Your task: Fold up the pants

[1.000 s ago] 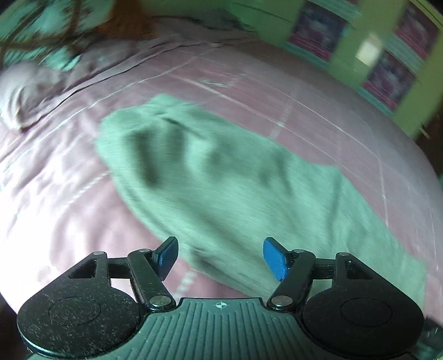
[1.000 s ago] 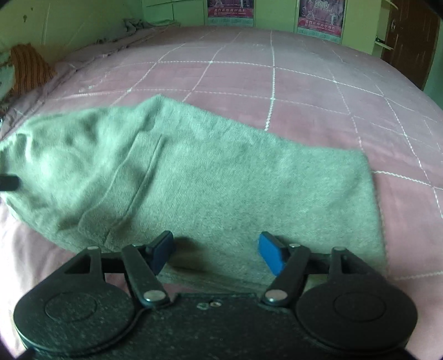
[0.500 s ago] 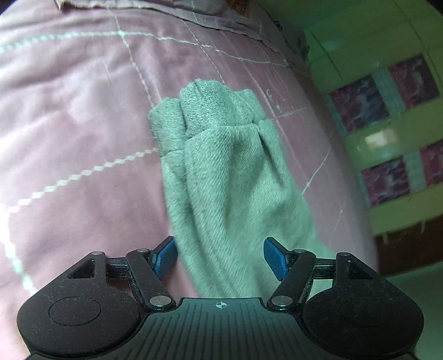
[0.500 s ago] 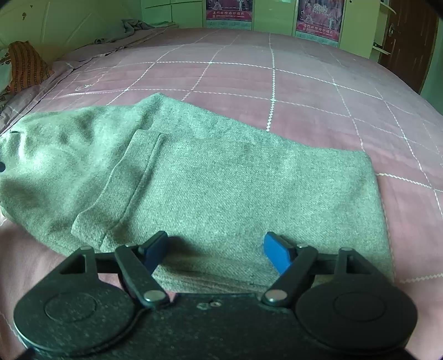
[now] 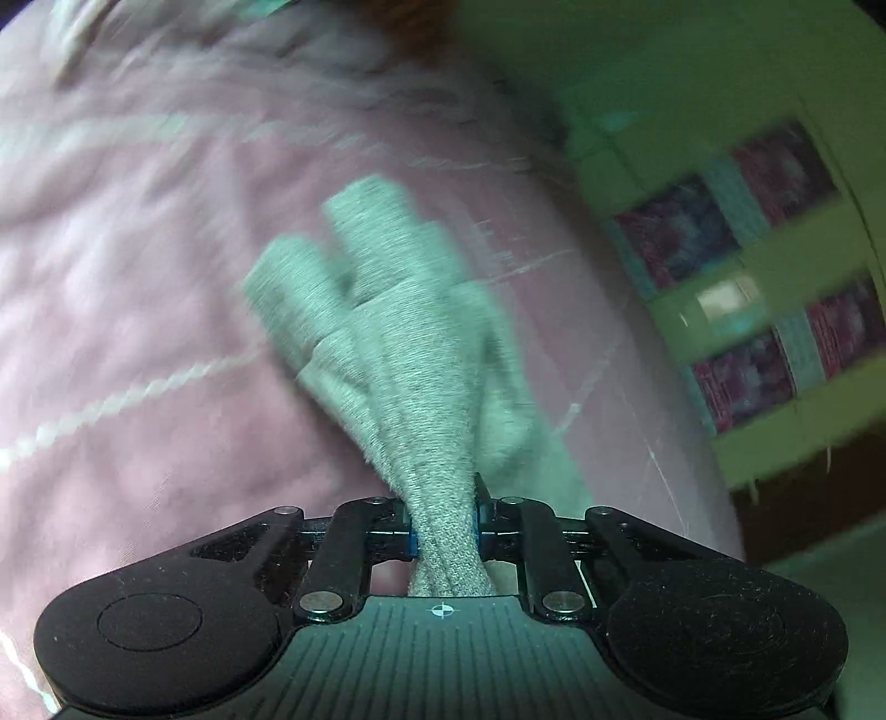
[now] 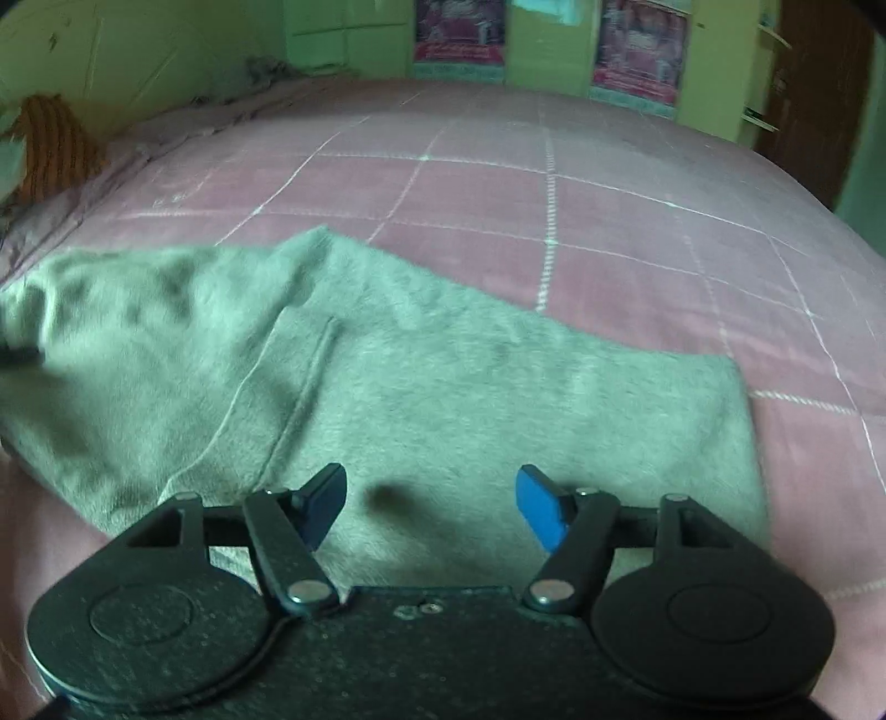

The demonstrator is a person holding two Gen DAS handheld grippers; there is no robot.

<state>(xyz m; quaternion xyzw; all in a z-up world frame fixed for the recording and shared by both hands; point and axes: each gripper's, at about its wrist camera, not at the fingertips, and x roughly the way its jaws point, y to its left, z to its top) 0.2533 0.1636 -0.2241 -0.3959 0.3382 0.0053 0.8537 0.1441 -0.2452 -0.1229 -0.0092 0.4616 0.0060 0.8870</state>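
Left black two-finger gripper (image 5: 446, 523) — we note its blue-padded jaws have just been closing and now pinch a bunched fold of the grey-green knitted fabric pants (image 5: 398, 343). Right black two-finger gripper (image 6: 431, 504) — its jaws have narrowed a little but stand wide apart, hovering over the pants' near edge with nothing pressed between them. Pants lie spread across the pink quilted bedspread with white grid stitching (image 6: 554, 183). Beyond we record green walls with dark posters (image 6: 459, 30).
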